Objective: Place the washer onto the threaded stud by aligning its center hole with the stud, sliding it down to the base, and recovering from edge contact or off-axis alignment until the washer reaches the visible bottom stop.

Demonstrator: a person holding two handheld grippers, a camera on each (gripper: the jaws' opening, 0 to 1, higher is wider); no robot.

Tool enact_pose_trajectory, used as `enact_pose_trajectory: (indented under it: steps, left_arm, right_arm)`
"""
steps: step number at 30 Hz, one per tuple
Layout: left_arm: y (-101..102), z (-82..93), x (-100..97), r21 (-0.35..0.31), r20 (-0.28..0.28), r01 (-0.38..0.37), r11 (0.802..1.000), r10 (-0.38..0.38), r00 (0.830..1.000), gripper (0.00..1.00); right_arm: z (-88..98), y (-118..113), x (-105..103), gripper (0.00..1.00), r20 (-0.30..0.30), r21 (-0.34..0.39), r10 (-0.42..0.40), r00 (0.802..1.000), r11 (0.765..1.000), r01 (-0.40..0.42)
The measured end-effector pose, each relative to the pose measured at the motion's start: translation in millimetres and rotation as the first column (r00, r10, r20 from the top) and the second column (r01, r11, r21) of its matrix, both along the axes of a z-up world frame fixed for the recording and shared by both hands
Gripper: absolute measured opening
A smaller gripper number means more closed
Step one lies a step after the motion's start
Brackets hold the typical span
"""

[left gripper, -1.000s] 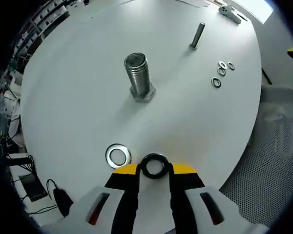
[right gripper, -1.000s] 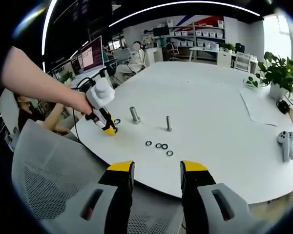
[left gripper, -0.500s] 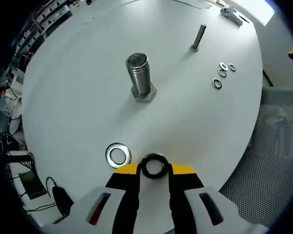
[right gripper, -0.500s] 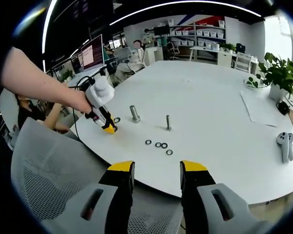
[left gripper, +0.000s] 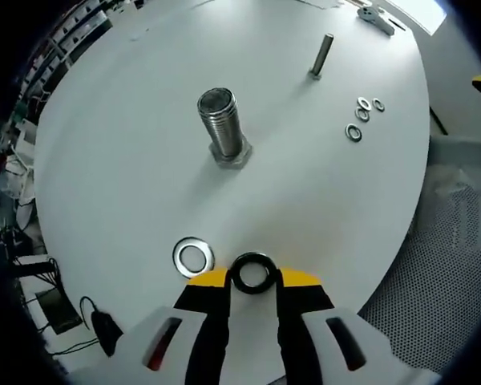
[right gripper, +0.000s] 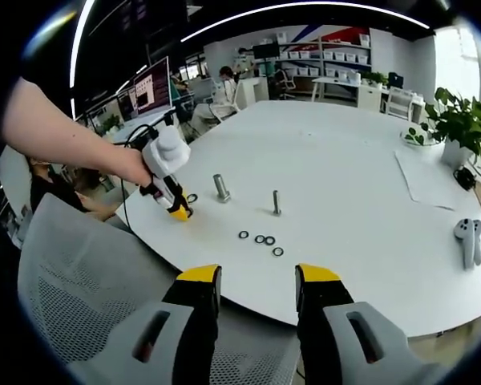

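In the left gripper view we count two studs: a thick threaded stud (left gripper: 221, 124) on a hex base and a thin stud (left gripper: 321, 56) beyond it. We count five washers: a dark washer (left gripper: 252, 273) pinched between the jaws of the left hand-held gripper (left gripper: 252, 281), a bright washer (left gripper: 193, 257) lying flat just beside the left jaw tip, and three small washers (left gripper: 362, 118) in a cluster off to the right. The white round worktop (left gripper: 128, 160) carries them all.

In the right gripper view the right hand-held gripper (right gripper: 256, 282) stands spread, holding nothing, over a mesh chair (right gripper: 72, 273). Around the worktop we see an office with monitors, shelves and a potted plant (right gripper: 457, 120).
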State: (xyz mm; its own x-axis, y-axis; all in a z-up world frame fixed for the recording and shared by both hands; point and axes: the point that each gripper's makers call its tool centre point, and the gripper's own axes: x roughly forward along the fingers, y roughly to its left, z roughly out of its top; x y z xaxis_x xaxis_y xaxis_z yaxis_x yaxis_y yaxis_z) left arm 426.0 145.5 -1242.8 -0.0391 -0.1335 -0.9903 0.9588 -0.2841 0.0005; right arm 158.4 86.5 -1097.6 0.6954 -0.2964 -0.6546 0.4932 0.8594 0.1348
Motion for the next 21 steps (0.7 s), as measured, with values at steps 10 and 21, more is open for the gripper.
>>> enact_pose_trajectory:
  steps: [10, 21]
  left_arm:
    - [1.7, -0.4, 2.3, 0.005, 0.007, 0.019, 1.0, -0.019, 1.0, 0.19]
    - [-1.9, 1.2, -3.7, -0.002, -0.009, 0.037, 0.999, -0.037, 0.999, 0.19]
  right_arm:
    - [0.1, 1.0, 0.0, 0.39, 0.003, 0.001, 0.002, 1.0, 1.0, -0.002]
    - [-0.2, 0.9, -0.3, 0.39, 0.005, 0.003, 0.002, 1.0, 1.0, -0.002]
